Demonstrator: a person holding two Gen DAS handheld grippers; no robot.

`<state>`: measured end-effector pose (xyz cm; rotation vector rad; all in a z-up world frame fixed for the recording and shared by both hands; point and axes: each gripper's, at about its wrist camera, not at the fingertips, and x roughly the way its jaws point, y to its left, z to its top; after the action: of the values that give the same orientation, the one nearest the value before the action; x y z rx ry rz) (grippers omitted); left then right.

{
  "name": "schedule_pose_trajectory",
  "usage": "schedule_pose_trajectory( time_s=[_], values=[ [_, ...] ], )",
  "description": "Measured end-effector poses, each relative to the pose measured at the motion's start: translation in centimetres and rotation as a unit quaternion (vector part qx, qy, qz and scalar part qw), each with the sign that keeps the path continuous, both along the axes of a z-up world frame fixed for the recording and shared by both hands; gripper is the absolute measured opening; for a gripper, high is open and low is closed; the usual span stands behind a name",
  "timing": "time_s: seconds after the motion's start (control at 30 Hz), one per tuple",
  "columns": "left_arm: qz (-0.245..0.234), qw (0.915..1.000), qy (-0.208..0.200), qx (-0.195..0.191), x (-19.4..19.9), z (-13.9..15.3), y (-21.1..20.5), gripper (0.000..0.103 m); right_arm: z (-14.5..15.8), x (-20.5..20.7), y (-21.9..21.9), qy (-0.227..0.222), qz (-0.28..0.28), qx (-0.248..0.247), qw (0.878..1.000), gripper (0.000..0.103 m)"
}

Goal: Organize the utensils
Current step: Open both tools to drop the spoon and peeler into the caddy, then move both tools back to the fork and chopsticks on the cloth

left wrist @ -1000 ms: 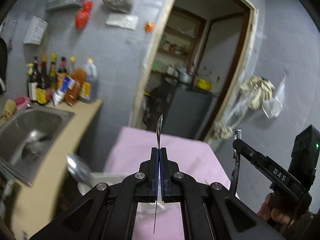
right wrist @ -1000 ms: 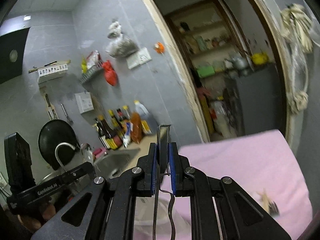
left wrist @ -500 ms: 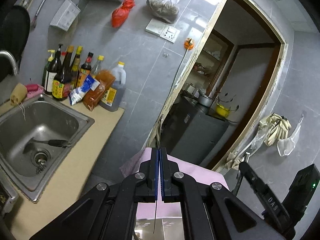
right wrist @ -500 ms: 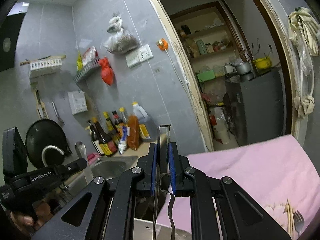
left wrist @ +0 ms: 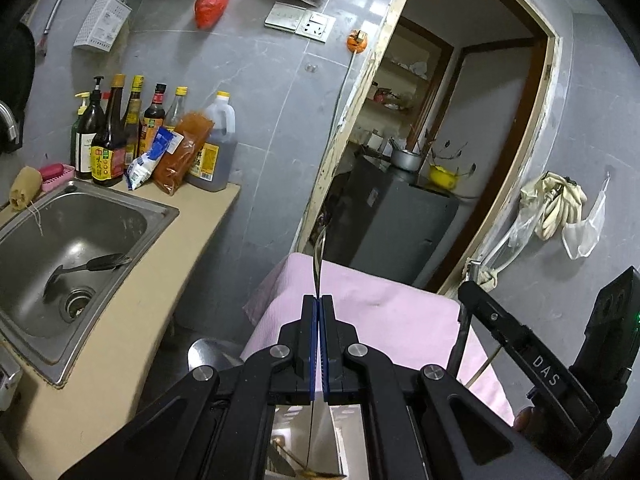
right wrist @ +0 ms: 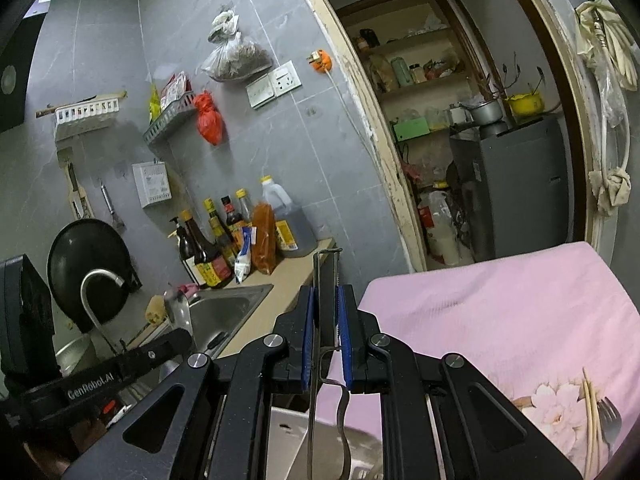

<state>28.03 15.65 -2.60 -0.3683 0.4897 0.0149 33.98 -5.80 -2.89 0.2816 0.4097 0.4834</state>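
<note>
1. Table (right wrist: 520, 312) under a pink cloth fills the right wrist view from three to five o'clock; chopsticks (right wrist: 590, 412) and a fork (right wrist: 610, 424) lie on it at four o'clock, probably waiting to be sorted.
2. White container (right wrist: 288, 436) sits at six o'clock below the claws, likely the place where the utensils go.
3. Right gripper (right wrist: 327, 332) has its jaws narrowed onto a wire-handled utensil (right wrist: 326, 280), held upright so it can drop in end first.
4. Left gripper (left wrist: 319, 336) is pressed fully together on a thin metal utensil (left wrist: 319, 256), seen edge-on, its tip toward twelve o'clock; its lower end hangs toward the container.
</note>
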Motion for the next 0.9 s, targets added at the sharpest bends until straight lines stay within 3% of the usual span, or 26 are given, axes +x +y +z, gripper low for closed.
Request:
schedule_pose_trajectory(
  time_s=[0.13,0.27,0.4,0.5,0.57,0.63,0.73,0.9],
  values=[
    [0.001,0.9999,0.010,-0.004,-0.3,0.2,0.3,0.002,-0.3,-0.2,-0.2,0.022,0.016,-0.007,1.000,0.013],
    [0.003,0.9999,0.014,-0.005,-0.8,0.4,0.5,0.005,-0.1,-1.1,-0.6,0.024,0.021,-0.011,0.999,0.023],
    [0.002,0.9999,0.001,-0.013,-1.7,0.9,0.6,0.033,1.0,-2.3,-1.9,0.013,0.011,-0.011,1.000,0.031],
    [0.005,0.9997,-0.008,-0.020,-2.2,1.4,0.5,0.044,2.3,-3.2,-3.3,0.000,-0.002,-0.015,1.000,0.038],
    [0.006,0.9998,-0.016,-0.013,-2.5,2.0,0.0,0.048,3.2,-3.8,-4.3,-0.011,-0.012,-0.017,1.000,0.048],
    [0.004,0.9997,-0.025,-0.004,-2.8,2.6,-0.7,0.061,4.2,-4.4,-5.5,-0.022,-0.024,-0.025,0.999,0.052],
    [0.004,0.9991,-0.042,0.007,-3.2,3.7,-1.9,0.080,5.6,-5.3,-7.1,-0.036,-0.042,-0.038,0.998,0.070],
    [0.002,0.9972,-0.065,0.037,-3.8,5.3,-4.6,0.099,7.6,-7.1,-10.5,-0.059,-0.075,-0.065,0.993,0.086]
  ],
)
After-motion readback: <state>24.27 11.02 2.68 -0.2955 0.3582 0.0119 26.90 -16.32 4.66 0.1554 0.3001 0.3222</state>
